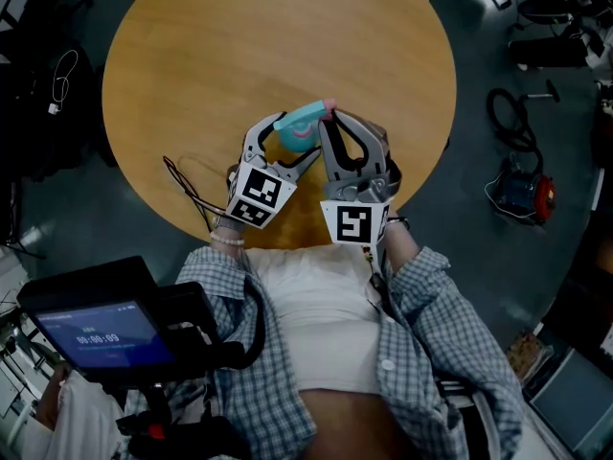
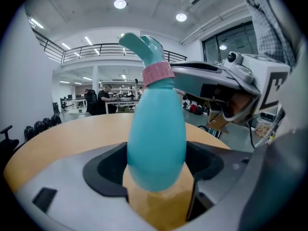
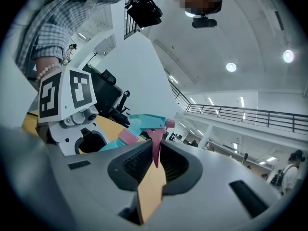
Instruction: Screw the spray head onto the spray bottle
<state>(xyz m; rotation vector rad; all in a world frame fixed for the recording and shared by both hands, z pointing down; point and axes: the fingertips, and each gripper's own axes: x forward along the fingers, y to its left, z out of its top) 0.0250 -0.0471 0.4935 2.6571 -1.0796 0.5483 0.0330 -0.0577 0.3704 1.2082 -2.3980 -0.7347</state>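
**Spray head on bottle, both grippers clamped**

Spray bottle [image 2: 156, 143]: smooth, matte teal plastic, egg-shaped body. It sits wedged between the left gripper [image 2: 156, 174] jaws, which pinch its widest part, neck pointing away from the gripper.

A ribbed pink collar [image 2: 158, 73] sits on the neck. Above it is the teal plastic spray head [image 3: 144, 121], angular, with a pink nozzle tip [image 3: 169, 124] and a thin pink trigger [image 3: 156, 148].

The right gripper [image 3: 155, 155] is nearly closed, with its ridged black pads nipping the trigger at the jaw tips. It comes in beside the left gripper, close to it at the head end.

The pair is over the near edge of a round, tan wood table [image 1: 239, 46].

Hard to read:
- Head view shows only a teal sliver between the grey jaws.
- The right gripper view hides the bottle body behind its own jaw.
- Thread seating under the collar can't be made out.
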